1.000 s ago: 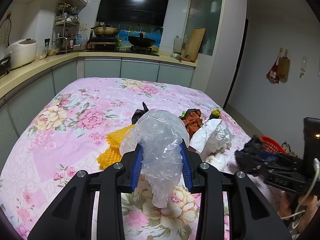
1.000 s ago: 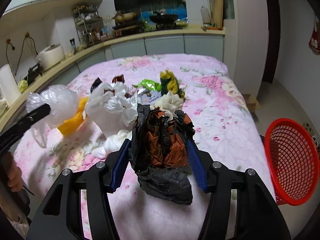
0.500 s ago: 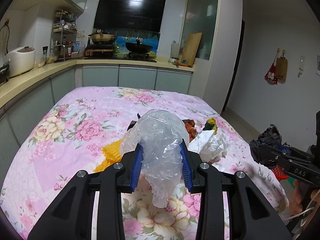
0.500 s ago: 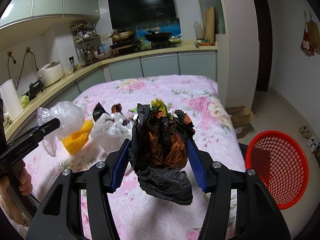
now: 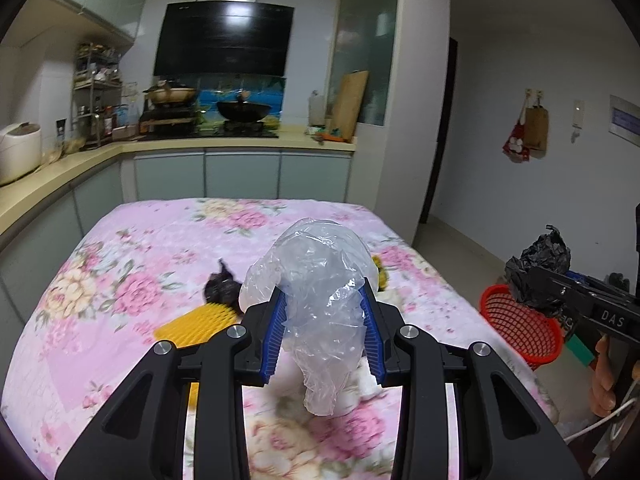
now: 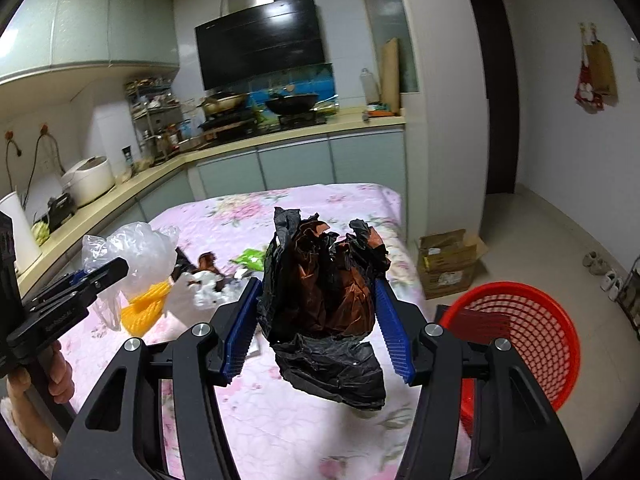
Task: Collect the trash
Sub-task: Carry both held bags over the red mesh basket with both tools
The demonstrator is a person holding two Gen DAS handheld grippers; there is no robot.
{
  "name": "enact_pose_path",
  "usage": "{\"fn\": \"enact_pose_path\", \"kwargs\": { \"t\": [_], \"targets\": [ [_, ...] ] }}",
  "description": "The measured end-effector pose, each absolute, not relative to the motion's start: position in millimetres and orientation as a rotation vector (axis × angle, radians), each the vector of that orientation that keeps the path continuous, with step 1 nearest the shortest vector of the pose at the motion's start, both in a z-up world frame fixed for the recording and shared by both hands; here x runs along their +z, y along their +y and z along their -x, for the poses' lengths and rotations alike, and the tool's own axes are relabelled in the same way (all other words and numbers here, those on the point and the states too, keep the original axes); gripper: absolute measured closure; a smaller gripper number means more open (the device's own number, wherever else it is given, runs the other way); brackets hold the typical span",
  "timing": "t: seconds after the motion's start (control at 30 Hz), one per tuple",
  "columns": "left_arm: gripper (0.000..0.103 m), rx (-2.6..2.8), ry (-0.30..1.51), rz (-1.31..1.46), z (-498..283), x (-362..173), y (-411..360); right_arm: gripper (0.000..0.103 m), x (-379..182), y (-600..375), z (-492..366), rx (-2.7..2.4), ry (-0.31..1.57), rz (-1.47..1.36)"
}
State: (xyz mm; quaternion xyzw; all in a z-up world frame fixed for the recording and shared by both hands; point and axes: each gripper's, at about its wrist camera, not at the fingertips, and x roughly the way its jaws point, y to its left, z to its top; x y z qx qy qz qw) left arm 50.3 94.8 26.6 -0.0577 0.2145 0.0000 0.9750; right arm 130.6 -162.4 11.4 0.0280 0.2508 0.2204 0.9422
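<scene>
My left gripper (image 5: pixel 323 322) is shut on a crumpled clear plastic bag (image 5: pixel 320 280) and holds it high above the floral table (image 5: pixel 140 248). My right gripper (image 6: pixel 318 320) is shut on a crumpled black and brown bag (image 6: pixel 326 300), held above the table's right edge. A red mesh basket (image 6: pixel 520 336) stands on the floor to the right of it; it also shows in the left wrist view (image 5: pixel 516 328). On the table lie a yellow foam net (image 5: pixel 196 322), a small black bag (image 5: pixel 220 286), white crumpled paper (image 6: pixel 208 288) and a green wrapper (image 6: pixel 250 258).
A cardboard box (image 6: pixel 448 260) sits on the floor beyond the basket. Kitchen counters (image 5: pixel 60 168) run along the left and the back of the table. The right gripper shows at the right of the left wrist view (image 5: pixel 560 292).
Both grippers have risen and drawn back from the table with their bags. The right gripper has swung toward the red basket, which now shows larger at its right.
</scene>
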Motion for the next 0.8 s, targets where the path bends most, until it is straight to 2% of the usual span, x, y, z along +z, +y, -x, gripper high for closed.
{"fn": "enact_pose_path", "kwargs": {
  "t": [0.8],
  "targets": [
    [0.070, -0.312, 0.458, 0.053, -108.4, 45.8, -24.9, 0.048, 9.9, -265.4, -145.6, 0.180, 0.557, -0.183]
  ]
}}
